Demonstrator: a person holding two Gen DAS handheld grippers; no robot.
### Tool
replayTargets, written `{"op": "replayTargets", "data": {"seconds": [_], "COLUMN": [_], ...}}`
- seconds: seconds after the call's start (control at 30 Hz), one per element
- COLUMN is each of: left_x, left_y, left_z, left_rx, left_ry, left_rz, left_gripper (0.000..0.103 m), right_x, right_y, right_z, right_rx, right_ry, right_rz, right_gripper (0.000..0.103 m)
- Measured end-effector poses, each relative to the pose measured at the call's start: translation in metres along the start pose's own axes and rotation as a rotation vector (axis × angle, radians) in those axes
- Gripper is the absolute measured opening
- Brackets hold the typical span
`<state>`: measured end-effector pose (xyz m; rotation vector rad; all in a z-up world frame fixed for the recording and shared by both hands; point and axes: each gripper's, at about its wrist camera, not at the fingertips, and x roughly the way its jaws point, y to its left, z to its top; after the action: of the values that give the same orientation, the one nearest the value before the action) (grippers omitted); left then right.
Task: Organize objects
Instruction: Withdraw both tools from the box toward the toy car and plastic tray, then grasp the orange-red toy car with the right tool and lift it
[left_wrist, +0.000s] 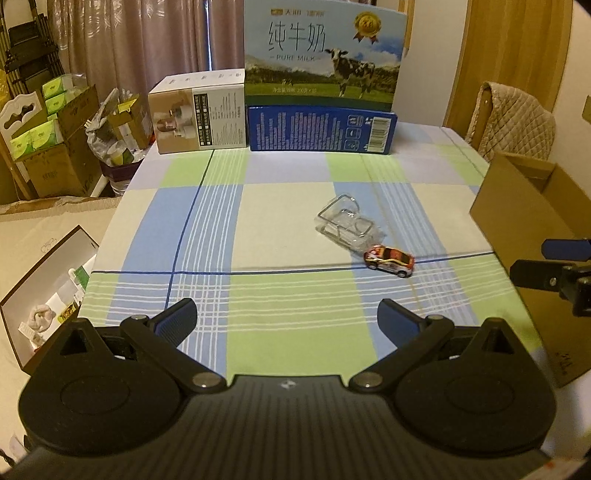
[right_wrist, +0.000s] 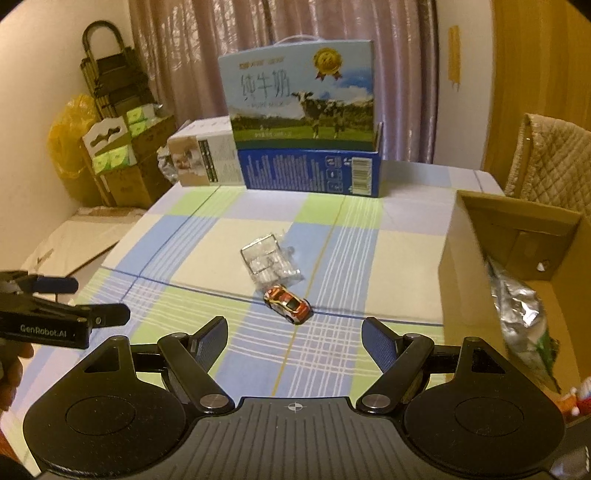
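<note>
Checked cloth in blue, green and cream covers the surface (left_wrist: 280, 221), and two loose things are left out on it: a red and white toy car (right_wrist: 287, 303) and, touching it at about eleven o'clock, a clear plastic blister shell (right_wrist: 269, 260). Both lie near the middle, slightly toward the three o'clock side. At three o'clock an open cardboard box (right_wrist: 476, 258) stands at the edge of the cloth; a crinkled silver foil bag (right_wrist: 517, 306) is already seen inside it, with something red and white low down that cannot be made out. The tidying is therefore judged partly done, with the car and the shell yet to be put away, presumably into that box. At twelve o'clock a milk carton case (left_wrist: 325, 55) is propped in a blue box (left_wrist: 321, 129), with a beige product box (left_wrist: 199, 114) beside it; these look like backdrop. The left hand-held gripper (left_wrist: 286, 319) is held with its jaws spread and nothing between them. The right hand-held gripper (right_wrist: 293, 338) is likewise spread wide and empty, the car lying just ahead of it at twelve o'clock, untouched
</note>
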<state>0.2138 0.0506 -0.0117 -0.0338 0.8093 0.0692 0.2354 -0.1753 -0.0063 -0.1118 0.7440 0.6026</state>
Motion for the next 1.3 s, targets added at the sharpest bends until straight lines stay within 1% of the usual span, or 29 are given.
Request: {"op": "replayTargets", "data": {"seconds": [0.23, 0.33, 0.43, 0.5, 0.63, 0.73, 0.83, 0.93, 1.03, 1.17, 1.3], "left_x": [0.038, 0.051, 0.065, 0.075, 0.090, 0.102, 0.112, 0.118, 0.119, 0.119, 0.121], "left_y": [0.006, 0.005, 0.006, 0.007, 0.005, 0.006, 0.006, 0.005, 0.005, 0.005, 0.008], "left_z": [-0.003, -0.003, -0.003, -0.003, -0.003, -0.002, -0.001, 0.001, 0.004, 0.006, 0.006], "left_rx": [-0.006, 0.004, -0.015, -0.031, -0.030, -0.033, -0.019, -0.002, -0.003, -0.025, -0.046], "left_ry": [0.016, 0.004, -0.002, -0.002, -0.016, -0.024, -0.032, -0.047, -0.059, -0.070, -0.067], "left_rz": [0.009, 0.024, 0.033, 0.031, 0.021, 0.012, 0.021, 0.033, 0.021, 0.010, 0.000], "left_gripper": [0.102, 0.102, 0.102, 0.102, 0.102, 0.102, 0.102, 0.102, 0.102, 0.102, 0.102], "right_x": [0.042, 0.060, 0.077, 0.086, 0.100, 0.112, 0.127, 0.144, 0.158, 0.170, 0.173], "right_y": [0.000, 0.000, -0.001, -0.003, -0.002, 0.000, 0.004, 0.002, 0.001, 0.003, -0.001], "right_z": [-0.008, -0.010, -0.013, -0.015, -0.014, -0.012, -0.011, -0.010, -0.008, -0.013, -0.016], "right_rx": [-0.037, -0.066, -0.094, -0.107, -0.150, -0.201, -0.260, -0.274, -0.315, -0.391, -0.395], "right_ry": [-0.007, -0.003, 0.001, 0.000, -0.004, -0.005, -0.005, 0.001, 0.012, 0.042, 0.044], "right_rz": [0.014, 0.012, 0.018, 0.023, 0.030, 0.040, 0.056, 0.074, 0.078, 0.067, 0.068], "right_gripper": [0.077, 0.077, 0.077, 0.076, 0.074, 0.067, 0.062, 0.056, 0.049, 0.043, 0.039]}}
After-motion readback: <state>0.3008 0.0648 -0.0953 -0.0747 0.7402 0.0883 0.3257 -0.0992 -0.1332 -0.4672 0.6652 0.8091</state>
